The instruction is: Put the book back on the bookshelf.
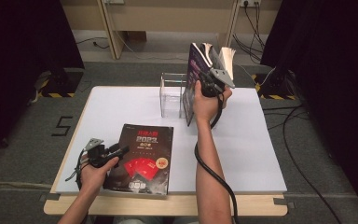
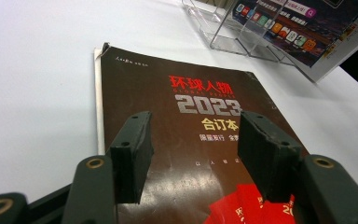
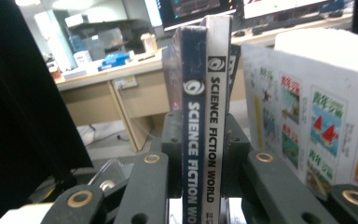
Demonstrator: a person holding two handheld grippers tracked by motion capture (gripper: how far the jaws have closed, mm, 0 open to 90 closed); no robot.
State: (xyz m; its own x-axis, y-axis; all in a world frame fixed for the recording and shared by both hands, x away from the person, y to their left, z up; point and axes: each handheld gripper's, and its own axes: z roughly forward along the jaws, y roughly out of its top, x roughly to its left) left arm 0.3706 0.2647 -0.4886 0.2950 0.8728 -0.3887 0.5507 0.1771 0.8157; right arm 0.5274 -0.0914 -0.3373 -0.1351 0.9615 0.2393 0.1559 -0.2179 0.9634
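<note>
Clamping two magazines (image 3: 204, 126) by their spines, the right gripper (image 1: 213, 82) holds them upright just beside the clear rack (image 1: 173, 93). Nearer than that rack, the left gripper (image 1: 116, 151) hovers open over a dark book (image 1: 142, 158) lying flat on the bench (image 1: 242, 140).

I count one dark magazine (image 1: 142, 158) lying flat on the desk (image 1: 107, 112) and one clear acrylic stand (image 1: 171, 94). My right tool (image 3: 204, 154) grips two Science Fiction World magazines (image 3: 204, 116).
</note>
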